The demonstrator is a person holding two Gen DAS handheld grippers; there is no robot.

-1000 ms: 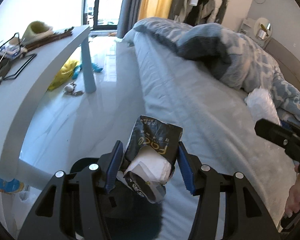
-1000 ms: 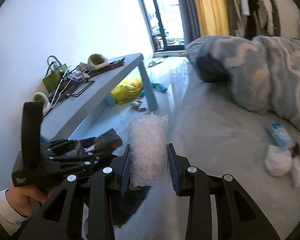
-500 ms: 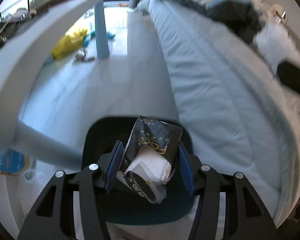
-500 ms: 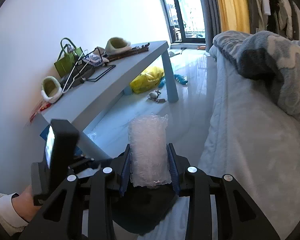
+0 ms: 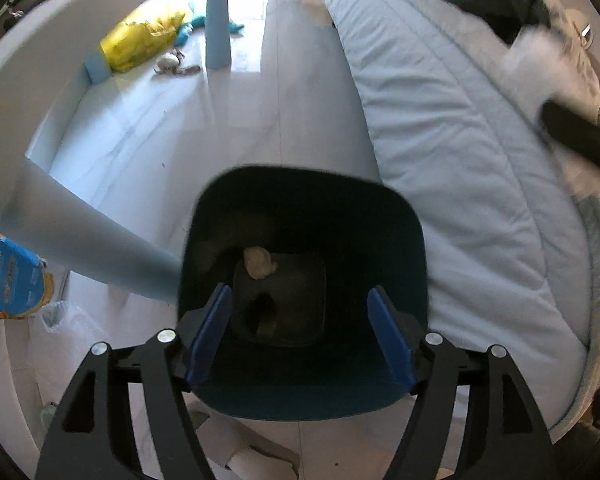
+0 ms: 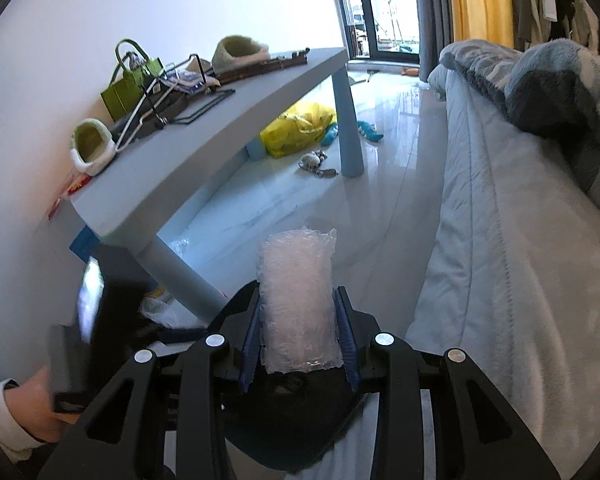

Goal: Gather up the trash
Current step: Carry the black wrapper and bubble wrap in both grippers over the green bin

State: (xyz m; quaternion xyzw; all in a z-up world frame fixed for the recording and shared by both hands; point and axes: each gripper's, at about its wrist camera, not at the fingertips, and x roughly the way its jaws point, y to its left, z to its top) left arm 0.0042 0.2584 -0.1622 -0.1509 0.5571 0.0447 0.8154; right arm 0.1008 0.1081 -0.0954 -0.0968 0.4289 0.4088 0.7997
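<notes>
Bubble wrap [image 6: 296, 300], rolled with its long axis along the fingers, sits clamped in the right gripper [image 6: 298, 338], with the dark bin [image 6: 292, 424] directly below it. The left gripper [image 5: 300, 334], its jaws just opened with nothing between them, hangs over the bin's mouth; the right is next.

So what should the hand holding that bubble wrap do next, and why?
Probably carry the bubble wrap forward over the dark bin and let go. The right gripper is shut on it, while the left gripper hangs open and empty above the bin.
</notes>
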